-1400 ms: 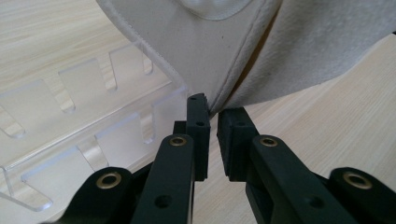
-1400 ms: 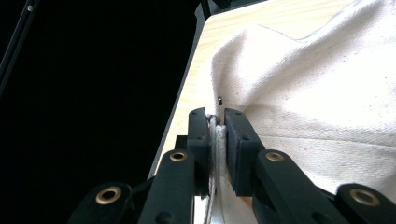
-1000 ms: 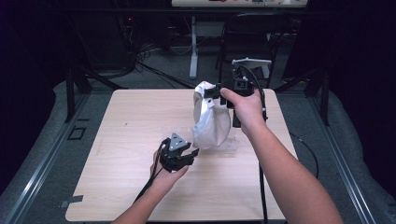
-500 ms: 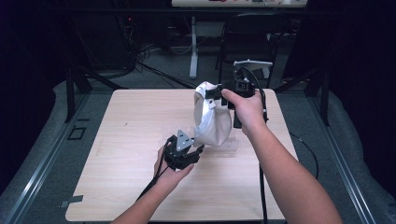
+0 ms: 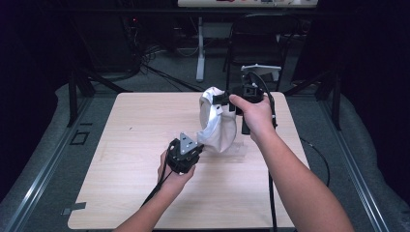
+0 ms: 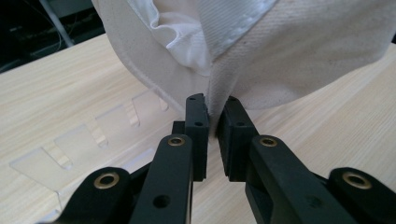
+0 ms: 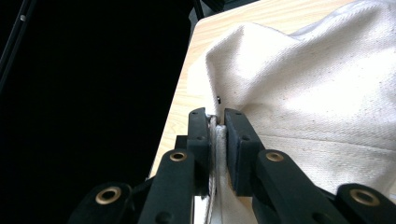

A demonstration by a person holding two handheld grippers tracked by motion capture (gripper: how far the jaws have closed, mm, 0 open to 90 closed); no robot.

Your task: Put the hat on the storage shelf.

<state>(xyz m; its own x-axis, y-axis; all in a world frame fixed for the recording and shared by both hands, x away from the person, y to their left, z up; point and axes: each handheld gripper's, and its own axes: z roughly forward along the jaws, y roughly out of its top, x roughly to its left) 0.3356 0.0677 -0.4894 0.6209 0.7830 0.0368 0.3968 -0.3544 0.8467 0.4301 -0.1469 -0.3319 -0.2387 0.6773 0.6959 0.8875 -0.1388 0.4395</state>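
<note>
A cream cloth cap (image 5: 218,126) hangs above the middle of the wooden table (image 5: 130,145), held at two spots. My left gripper (image 5: 197,145) is shut on its lower rim; in the left gripper view (image 6: 212,122) the fabric edge (image 6: 219,93) runs down between the jaws. Higher up and farther back, my right gripper (image 5: 223,102) is shut on the cap's upper rim. The right gripper view (image 7: 215,140) has the seam of the cap (image 7: 327,107) pinched between the pads. The cap's white lining (image 6: 187,42) faces the left gripper.
A clear plastic stand (image 6: 70,149) lies flat on the table under the cap (image 5: 237,153). Behind the table are a chair (image 5: 261,43) and cables on the dark floor. The table's left half is bare wood.
My left gripper moved a little right and up and is now shut on the cap's lower rim. The right hand with the cap barely shifted.
</note>
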